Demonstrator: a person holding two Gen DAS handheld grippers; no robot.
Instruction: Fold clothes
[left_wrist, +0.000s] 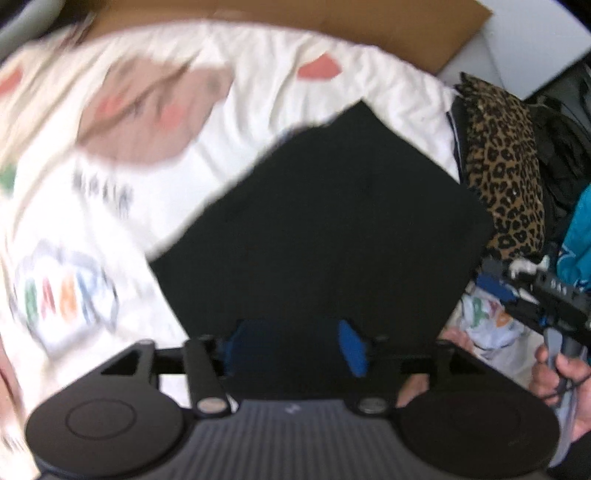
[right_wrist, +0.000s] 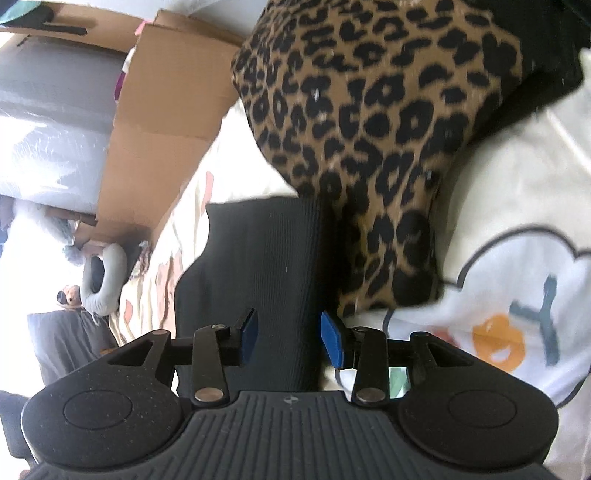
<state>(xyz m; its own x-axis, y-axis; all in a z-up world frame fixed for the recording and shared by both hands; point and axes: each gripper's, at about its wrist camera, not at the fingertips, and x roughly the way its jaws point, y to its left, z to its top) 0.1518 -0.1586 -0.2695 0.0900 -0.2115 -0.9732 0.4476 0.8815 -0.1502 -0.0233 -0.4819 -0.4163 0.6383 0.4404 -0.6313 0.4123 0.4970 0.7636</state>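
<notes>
Your left tongs (left_wrist: 295, 343) and right tongs (right_wrist: 288, 336) gape, empty, over the folded black ribbed garment (right_wrist: 258, 266); the bedsheet (right_wrist: 517, 184) lettering is unreadable

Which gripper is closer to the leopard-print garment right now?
Right. The right gripper sits over the black garment right beside the leopard-print garment; the left gripper hovers farther off, across the black garment.
</notes>
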